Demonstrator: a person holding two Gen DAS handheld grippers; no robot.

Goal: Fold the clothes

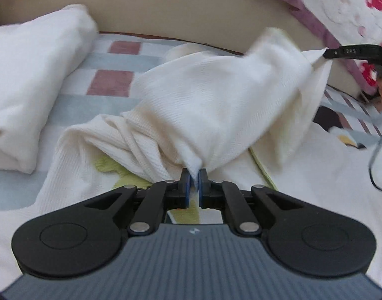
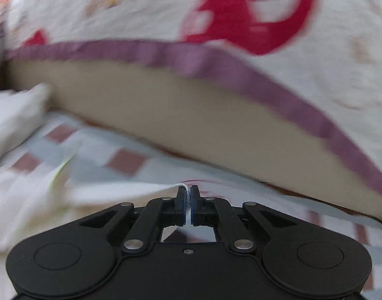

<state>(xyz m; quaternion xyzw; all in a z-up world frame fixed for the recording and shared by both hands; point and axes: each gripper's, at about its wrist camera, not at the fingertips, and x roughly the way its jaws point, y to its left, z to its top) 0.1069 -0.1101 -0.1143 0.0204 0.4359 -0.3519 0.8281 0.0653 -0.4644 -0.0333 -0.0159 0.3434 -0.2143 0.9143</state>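
Note:
A white ribbed garment [image 1: 211,105] with a green print lies on the checked bed sheet [image 1: 116,82]. My left gripper [image 1: 196,175] is shut on a bunched edge of it and lifts a fold above the rest. My right gripper [image 2: 188,192] is shut on another white edge of the garment [image 2: 131,190]; in the left wrist view its black fingertip [image 1: 336,52] pinches a corner at the far right. The cloth hangs stretched between the two grippers.
A folded white pile [image 1: 31,80] lies on the sheet at the left. A beige cushion [image 2: 191,115] with purple trim and a red-and-white patterned cover [image 2: 241,12] runs along the back. A wire hanger [image 1: 378,165] shows at the right edge.

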